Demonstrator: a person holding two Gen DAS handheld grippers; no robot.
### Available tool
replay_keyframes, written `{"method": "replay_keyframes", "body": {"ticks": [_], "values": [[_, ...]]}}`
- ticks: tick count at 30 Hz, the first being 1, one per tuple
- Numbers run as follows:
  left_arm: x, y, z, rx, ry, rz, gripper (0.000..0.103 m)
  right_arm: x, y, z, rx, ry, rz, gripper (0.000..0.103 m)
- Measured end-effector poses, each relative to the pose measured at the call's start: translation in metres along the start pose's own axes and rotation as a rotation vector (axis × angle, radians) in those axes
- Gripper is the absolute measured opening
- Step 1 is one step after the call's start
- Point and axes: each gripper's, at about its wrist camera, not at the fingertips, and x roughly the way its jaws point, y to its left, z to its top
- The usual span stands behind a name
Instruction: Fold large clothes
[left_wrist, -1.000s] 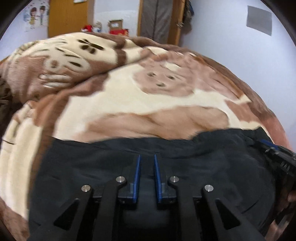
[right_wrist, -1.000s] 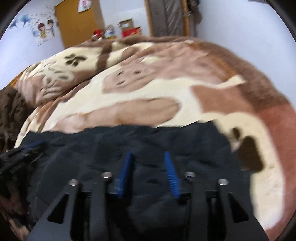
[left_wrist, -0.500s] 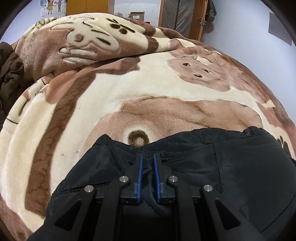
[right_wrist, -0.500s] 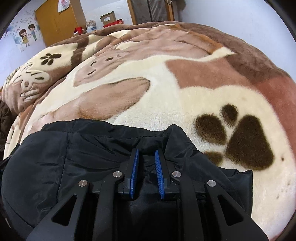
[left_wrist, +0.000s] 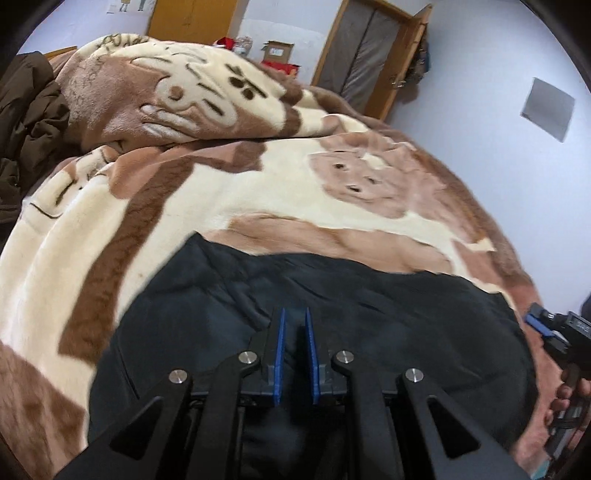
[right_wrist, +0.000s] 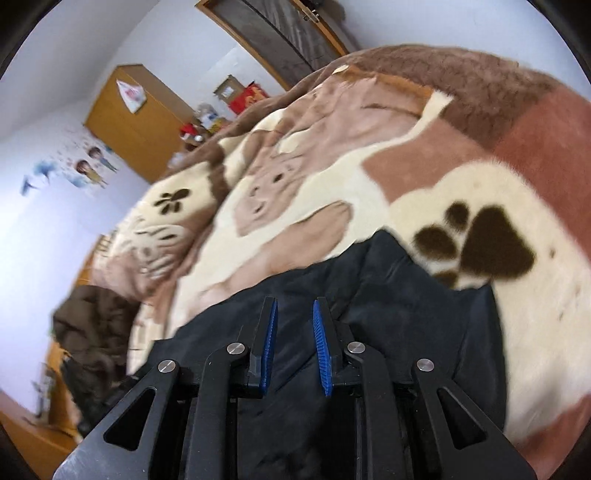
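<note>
Black garment (left_wrist: 369, 332) lying folded on bear-print blanket (left_wrist: 258, 192). Both grippers lifting away after pinching its far edge half a second ago. Left gripper (left_wrist: 294, 325) slightly parted, empty; right gripper (right_wrist: 293, 317) opening wider, empty (fold apparently laid, next fold pending).

Soft, even indoor light — no hard shadows or glare. Both fisheye views bend the room strongly toward black corners. The blanket (left_wrist: 192, 206) and wardrobe (right_wrist: 129, 122) smear with motion blur, worst at the right view's left edge; the jacket (left_wrist: 388, 332) reads dark, its folds barely visible.
</note>
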Motion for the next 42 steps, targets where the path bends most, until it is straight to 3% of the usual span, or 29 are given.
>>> {"method": "replay_keyframes", "body": {"ticks": [4,7,11,15,18,25,30,35,40,42], "values": [[-0.009,-0.029,-0.020,0.067,0.003,-0.037,0.013,0.006,0.014,-0.020,-0.081,0.039,-0.025,0.020],[0.006,-0.038,-0.033,0.111,0.037,-0.004,0.013,0.022,0.008,-0.034,-0.149,0.077,-0.148,0.020],[0.027,-0.030,-0.036,0.069,0.059,-0.020,0.013,0.040,-0.018,-0.040,-0.120,0.100,-0.206,0.000],[0.031,-0.035,-0.035,0.091,0.062,0.012,0.013,0.042,-0.013,-0.034,-0.141,0.118,-0.241,0.000],[0.018,-0.036,-0.032,0.085,0.062,0.011,0.013,0.021,0.006,-0.036,-0.193,0.077,-0.266,0.001],[-0.028,-0.063,-0.040,0.138,-0.007,-0.095,0.013,-0.015,0.048,-0.063,-0.346,0.003,-0.218,0.002],[0.002,-0.071,-0.060,0.172,0.076,-0.080,0.012,0.007,0.026,-0.081,-0.352,0.076,-0.293,0.003],[0.021,-0.078,-0.063,0.201,0.085,-0.037,0.012,0.022,0.014,-0.088,-0.376,0.070,-0.336,0.003],[0.010,-0.074,-0.054,0.189,0.100,-0.060,0.012,0.011,0.022,-0.082,-0.386,0.079,-0.362,0.003],[-0.011,-0.068,-0.047,0.207,0.051,-0.056,0.012,-0.006,0.028,-0.076,-0.402,0.030,-0.356,0.003]]}}
